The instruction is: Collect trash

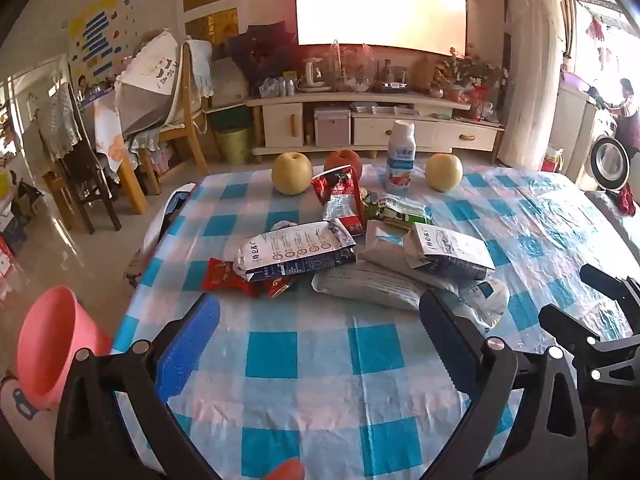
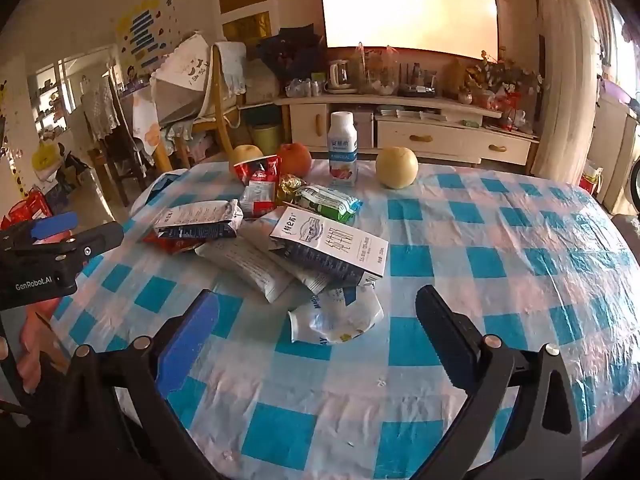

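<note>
Nothing looks collected yet, judging by how things lie: the trash sits in one heap near the middle of the surface (image 1: 320,364), well short of both tools. The left hand-held gripper (image 1: 320,344) hovers over the near edge with its jaws spread wide and nothing between them; the right hand-held gripper (image 2: 318,340) is likewise released and bare, its nearest piece a crumpled clear wrapper (image 2: 336,318) lying just ahead of it. Behind that wrapper lie a flattened carton (image 2: 330,250), a second carton (image 2: 200,220), white pouches (image 2: 248,266) under them, a red wrapper (image 1: 236,278), a red packet (image 1: 340,196) and a green packet (image 2: 328,202). All of it is left to do, and the likely target is the pink bin (image 1: 52,344) standing off the left edge, beside the left tool. Along the far edge stand two pears (image 1: 292,173) (image 1: 444,172), an apple (image 2: 295,159) and a yogurt bottle (image 1: 401,156), upright; these look like keepers rather than trash. The surface wears a wrinkled blue-and-white checked cloth under glossy plastic. Beyond it is a living room: a bright TV (image 1: 380,0) over a low cabinet (image 1: 376,124), cluttered, with draped chairs (image 1: 160,92) at left and a curtain (image 1: 532,60) at right.
</note>
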`<state>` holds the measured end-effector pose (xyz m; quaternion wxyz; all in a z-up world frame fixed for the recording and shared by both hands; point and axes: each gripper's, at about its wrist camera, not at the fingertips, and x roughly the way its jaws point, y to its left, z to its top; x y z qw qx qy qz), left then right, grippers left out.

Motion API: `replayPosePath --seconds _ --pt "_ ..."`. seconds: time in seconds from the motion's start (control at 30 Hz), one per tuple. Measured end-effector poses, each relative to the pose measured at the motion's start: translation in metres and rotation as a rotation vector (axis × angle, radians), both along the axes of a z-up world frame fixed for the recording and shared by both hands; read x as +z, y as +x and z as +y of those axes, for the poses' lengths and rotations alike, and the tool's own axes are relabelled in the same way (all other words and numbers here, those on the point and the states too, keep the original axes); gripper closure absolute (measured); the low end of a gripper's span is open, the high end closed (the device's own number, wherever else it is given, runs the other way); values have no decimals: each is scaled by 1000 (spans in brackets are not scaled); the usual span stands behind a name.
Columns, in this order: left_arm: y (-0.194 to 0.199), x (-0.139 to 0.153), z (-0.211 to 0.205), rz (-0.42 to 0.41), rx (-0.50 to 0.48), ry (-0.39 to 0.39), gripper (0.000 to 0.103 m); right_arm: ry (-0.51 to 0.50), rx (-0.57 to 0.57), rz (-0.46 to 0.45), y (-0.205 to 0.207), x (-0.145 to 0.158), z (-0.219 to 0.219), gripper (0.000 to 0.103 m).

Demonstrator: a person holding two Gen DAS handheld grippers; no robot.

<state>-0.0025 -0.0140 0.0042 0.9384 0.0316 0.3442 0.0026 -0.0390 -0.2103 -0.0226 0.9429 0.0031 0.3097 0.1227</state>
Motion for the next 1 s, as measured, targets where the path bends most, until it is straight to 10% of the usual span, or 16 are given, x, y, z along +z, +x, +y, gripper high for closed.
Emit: replayPosePath --seconds 1.0 --pt "3 -10 9 35 10 -24 5 -10 7 17 6 -4 -6 4"
